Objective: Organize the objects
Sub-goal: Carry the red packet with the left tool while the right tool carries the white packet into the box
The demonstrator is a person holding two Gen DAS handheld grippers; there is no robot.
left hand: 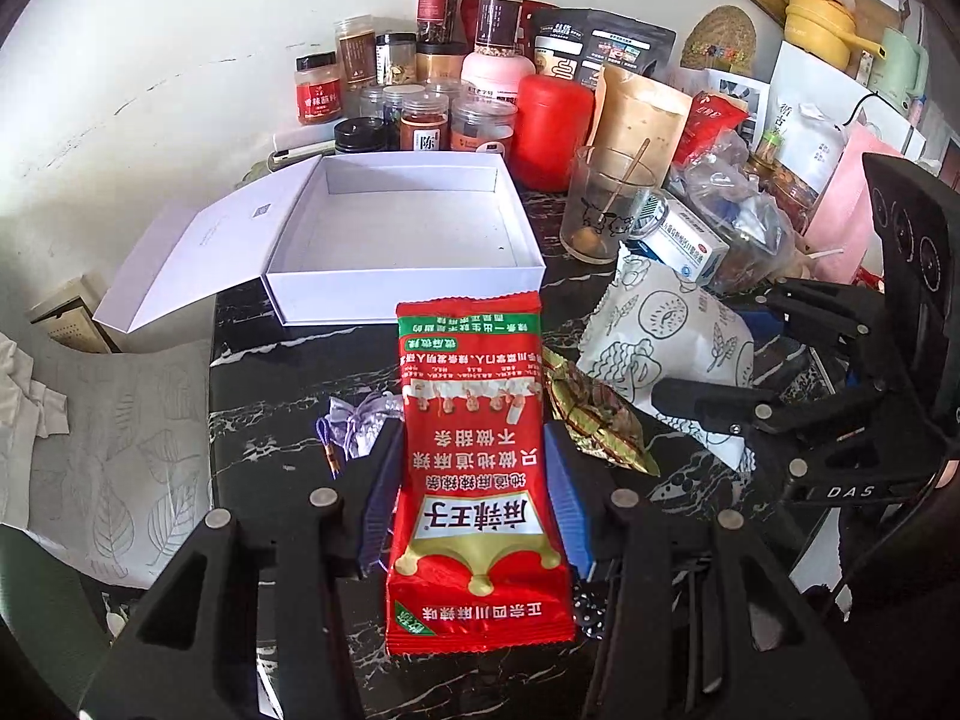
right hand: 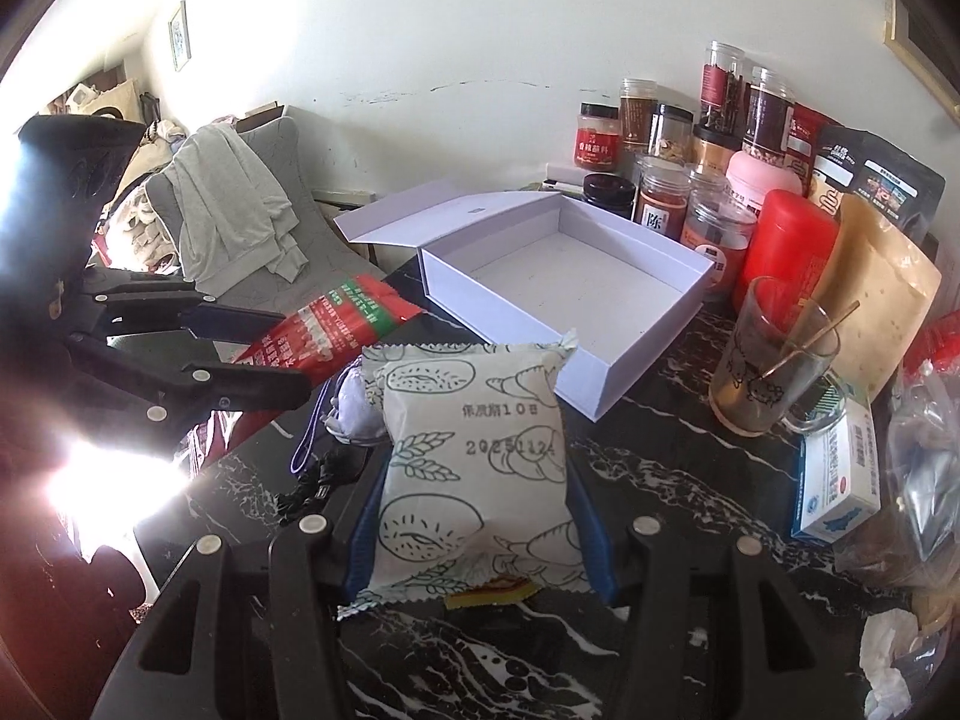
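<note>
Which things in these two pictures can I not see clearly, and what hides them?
- Gold foil packet, left wrist view: partly covered by the red snack packet and the white printed packet.
- Yellow-red item, right wrist view: mostly hidden under the white printed packet.
- Lower left of the right wrist view: washed out by glare.
- Jar labels: too small to read.

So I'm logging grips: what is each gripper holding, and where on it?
Left gripper clamps the red snack packet across its lower-middle sides; right gripper clamps the white bread packet likewise.
</note>
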